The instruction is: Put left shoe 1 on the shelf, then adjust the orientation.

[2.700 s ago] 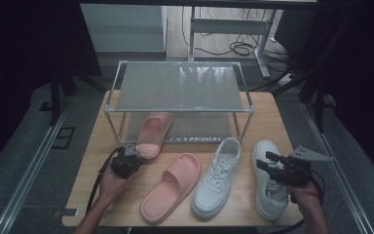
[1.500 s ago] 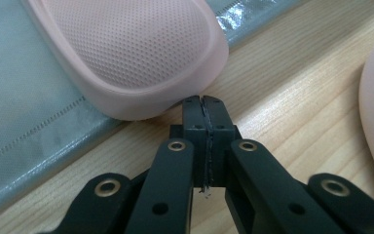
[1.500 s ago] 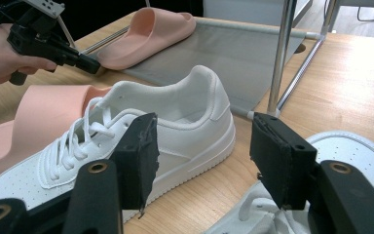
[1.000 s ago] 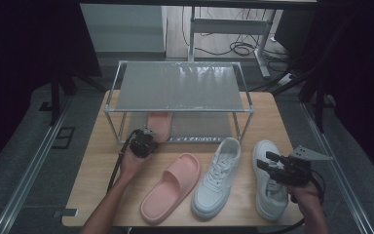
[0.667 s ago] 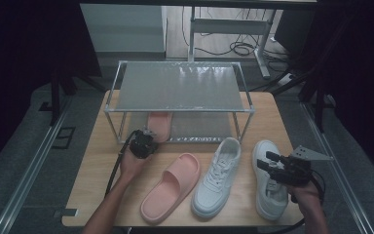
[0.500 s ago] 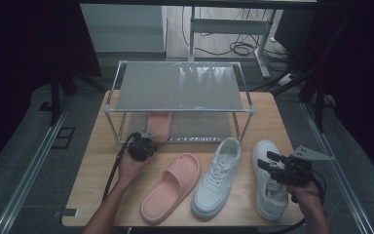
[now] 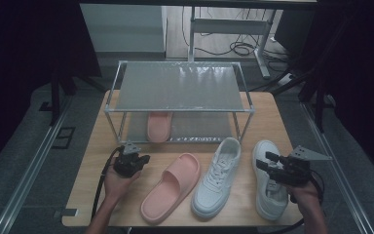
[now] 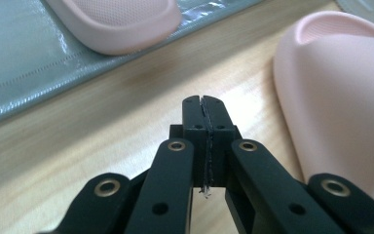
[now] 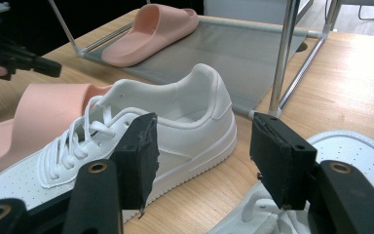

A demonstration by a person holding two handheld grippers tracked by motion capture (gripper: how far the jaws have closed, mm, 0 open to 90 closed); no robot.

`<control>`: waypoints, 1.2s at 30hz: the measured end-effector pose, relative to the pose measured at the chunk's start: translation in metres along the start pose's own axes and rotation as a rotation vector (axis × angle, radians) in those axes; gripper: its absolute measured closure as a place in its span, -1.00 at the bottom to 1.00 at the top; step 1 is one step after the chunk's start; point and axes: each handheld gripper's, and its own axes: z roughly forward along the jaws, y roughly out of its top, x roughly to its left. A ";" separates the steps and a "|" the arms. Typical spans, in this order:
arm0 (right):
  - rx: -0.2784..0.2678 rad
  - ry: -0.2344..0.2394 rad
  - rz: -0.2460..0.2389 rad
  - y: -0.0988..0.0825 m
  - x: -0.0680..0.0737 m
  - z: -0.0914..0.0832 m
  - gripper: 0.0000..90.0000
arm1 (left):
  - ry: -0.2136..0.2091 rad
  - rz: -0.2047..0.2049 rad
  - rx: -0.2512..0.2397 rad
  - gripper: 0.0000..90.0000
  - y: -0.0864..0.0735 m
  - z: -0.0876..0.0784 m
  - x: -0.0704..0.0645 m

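My left gripper (image 7: pixel 145 158) (image 8: pixel 202 103) is shut with nothing between its jaws, low over the bare wood in front of the rack. One pink slipper (image 7: pixel 159 126) (image 8: pixel 117 22) lies on the rack's lower shelf (image 7: pixel 199 127), just beyond the jaws. Its mate (image 7: pixel 172 187) (image 8: pixel 341 112) lies on the table to the right of that gripper. Two white sneakers (image 7: pixel 217 178) (image 7: pixel 269 181) stand further right. My right gripper (image 7: pixel 265 164) (image 9: pixel 202 146) is open and empty above the toe of the right sneaker (image 9: pixel 355 151), facing the heel of the other sneaker (image 9: pixel 175 122).
A metal rack with a grey mesh top (image 7: pixel 180 85) takes up the table's far half; its thin legs (image 9: pixel 285 53) stand close to the sneakers. The left gripper (image 9: pixel 22 56) also appears far off in the right gripper view. The table's front edge (image 7: pixel 175 225) runs near the shoes.
The slipper slid deeper onto the lower shelf. My left gripper then drew back from it toward the person. The right gripper stayed put.
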 end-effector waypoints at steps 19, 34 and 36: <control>-0.004 -0.001 -0.004 0.000 0.001 -0.001 -0.02 | -0.031 0.017 -0.042 1.00 -0.014 -0.031 -0.013; 0.003 0.001 -0.005 0.000 0.001 0.001 -0.02 | -0.107 0.059 -0.081 0.99 -0.006 -0.042 -0.036; 0.002 0.000 -0.003 -0.001 0.001 0.001 -0.02 | -0.131 0.069 -0.080 0.99 -0.004 -0.042 -0.042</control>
